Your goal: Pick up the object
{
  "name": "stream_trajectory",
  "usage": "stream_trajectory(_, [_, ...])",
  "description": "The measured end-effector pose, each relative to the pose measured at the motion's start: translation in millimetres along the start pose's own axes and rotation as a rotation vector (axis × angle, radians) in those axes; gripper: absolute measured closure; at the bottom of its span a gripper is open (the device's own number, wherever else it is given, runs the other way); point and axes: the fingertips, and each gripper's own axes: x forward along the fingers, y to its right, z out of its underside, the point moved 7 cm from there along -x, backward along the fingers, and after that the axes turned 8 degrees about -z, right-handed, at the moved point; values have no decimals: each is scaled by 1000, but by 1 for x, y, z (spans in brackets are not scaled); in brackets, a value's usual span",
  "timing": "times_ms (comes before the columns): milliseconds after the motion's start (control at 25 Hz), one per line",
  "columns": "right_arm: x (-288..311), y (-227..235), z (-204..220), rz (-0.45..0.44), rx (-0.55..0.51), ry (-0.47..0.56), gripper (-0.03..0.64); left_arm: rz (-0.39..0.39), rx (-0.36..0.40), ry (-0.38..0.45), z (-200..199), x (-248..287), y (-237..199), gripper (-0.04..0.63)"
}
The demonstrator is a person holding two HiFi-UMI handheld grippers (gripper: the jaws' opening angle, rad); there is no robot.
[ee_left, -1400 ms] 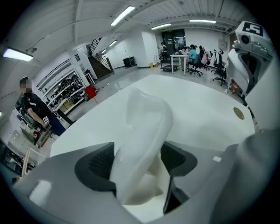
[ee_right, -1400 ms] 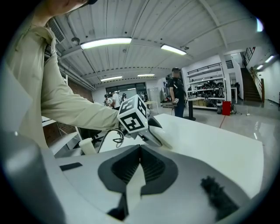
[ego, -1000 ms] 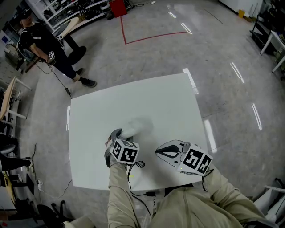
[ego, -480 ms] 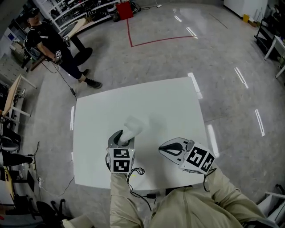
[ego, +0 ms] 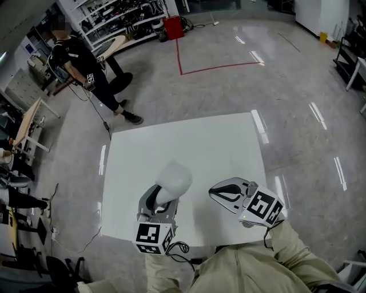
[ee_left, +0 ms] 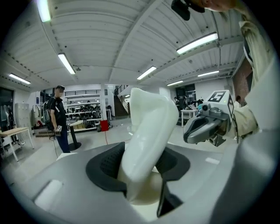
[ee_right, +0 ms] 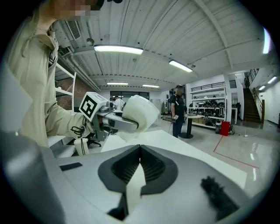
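A white, rounded cup-like object [ego: 173, 178] hangs above the white table [ego: 189, 140], held by its lower end in my left gripper [ego: 158, 197], which is shut on it. In the left gripper view the object [ee_left: 146, 135] stands tilted between the dark pads [ee_left: 107, 164]. My right gripper [ego: 219, 193] hovers over the table's near right part, shut and empty. In the right gripper view its jaws [ee_right: 140, 154] meet at the tips, and the left gripper [ee_right: 111, 122] with the object [ee_right: 139, 111] shows to the left.
A person in black [ego: 86, 63] stands on the floor beyond the table's far left corner, near shelves [ego: 123, 17] and a desk. Red tape lines [ego: 214, 67] mark the floor behind. The table's near edge [ego: 189, 247] runs just before my body.
The left gripper has risen from the table with the white object in it and drawn closer to me. The right gripper has stayed about where it was.
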Motion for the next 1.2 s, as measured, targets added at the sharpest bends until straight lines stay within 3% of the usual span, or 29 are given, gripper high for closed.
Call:
stream_trajectory(400, [-27,-26,-21,5,-92,63,614,35,5,198,-27,-58,30,400])
stream_trajectory(1200, [-81,-79,-28,-4,-164,141,614,-3,-25,202,-22,-107,82,402])
